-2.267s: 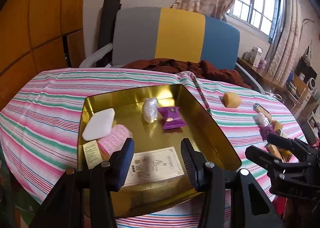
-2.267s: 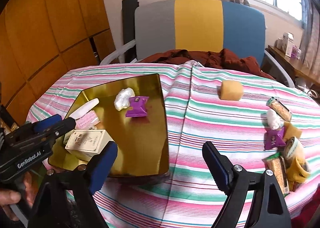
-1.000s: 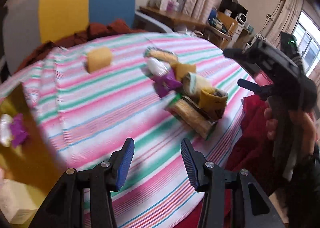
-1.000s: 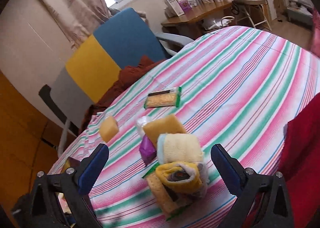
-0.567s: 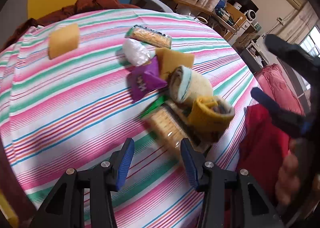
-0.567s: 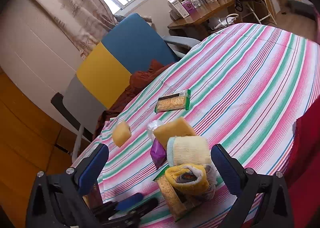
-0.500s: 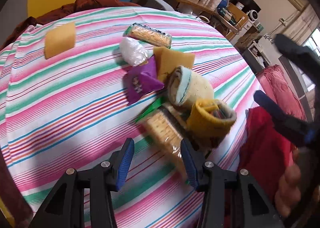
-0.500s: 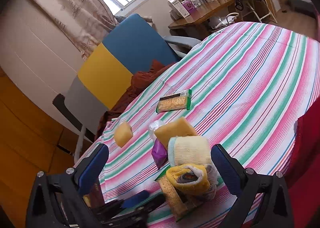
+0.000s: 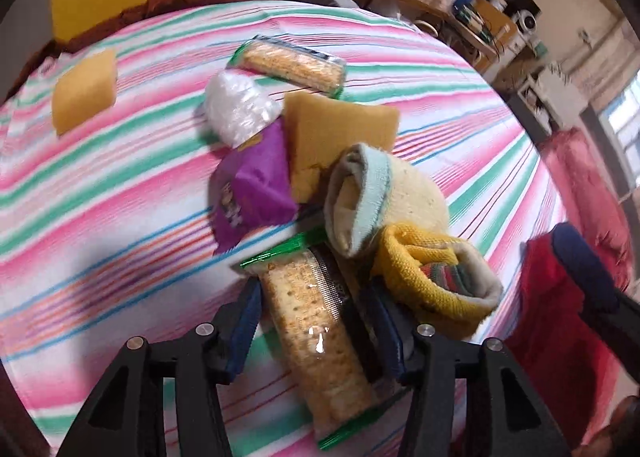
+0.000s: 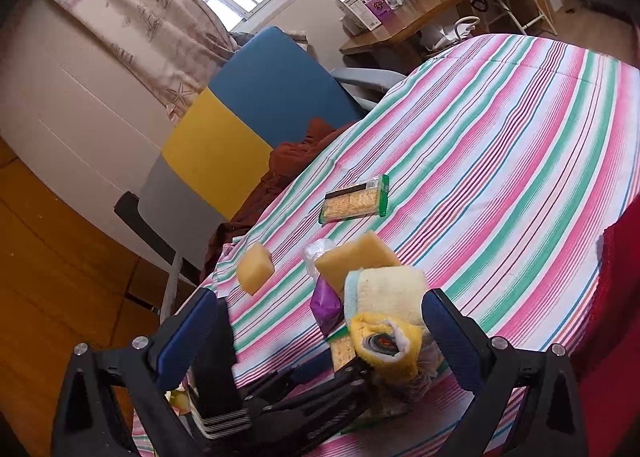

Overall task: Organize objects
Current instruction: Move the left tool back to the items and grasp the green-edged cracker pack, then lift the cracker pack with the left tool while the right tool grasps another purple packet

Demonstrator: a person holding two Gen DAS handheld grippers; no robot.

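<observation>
Two cracker packs (image 9: 316, 333), two sponges (image 9: 86, 91)

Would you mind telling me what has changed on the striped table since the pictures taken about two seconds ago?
The left gripper swung from the gold tray to the pile at the table's right and closed in until its open jaws straddle the near cracker packet; not yet clamped. The right gripper turned to the same pile and hangs open over the yellow rolled sock. The sponges, purple packet and far cracker packet have not moved.
</observation>
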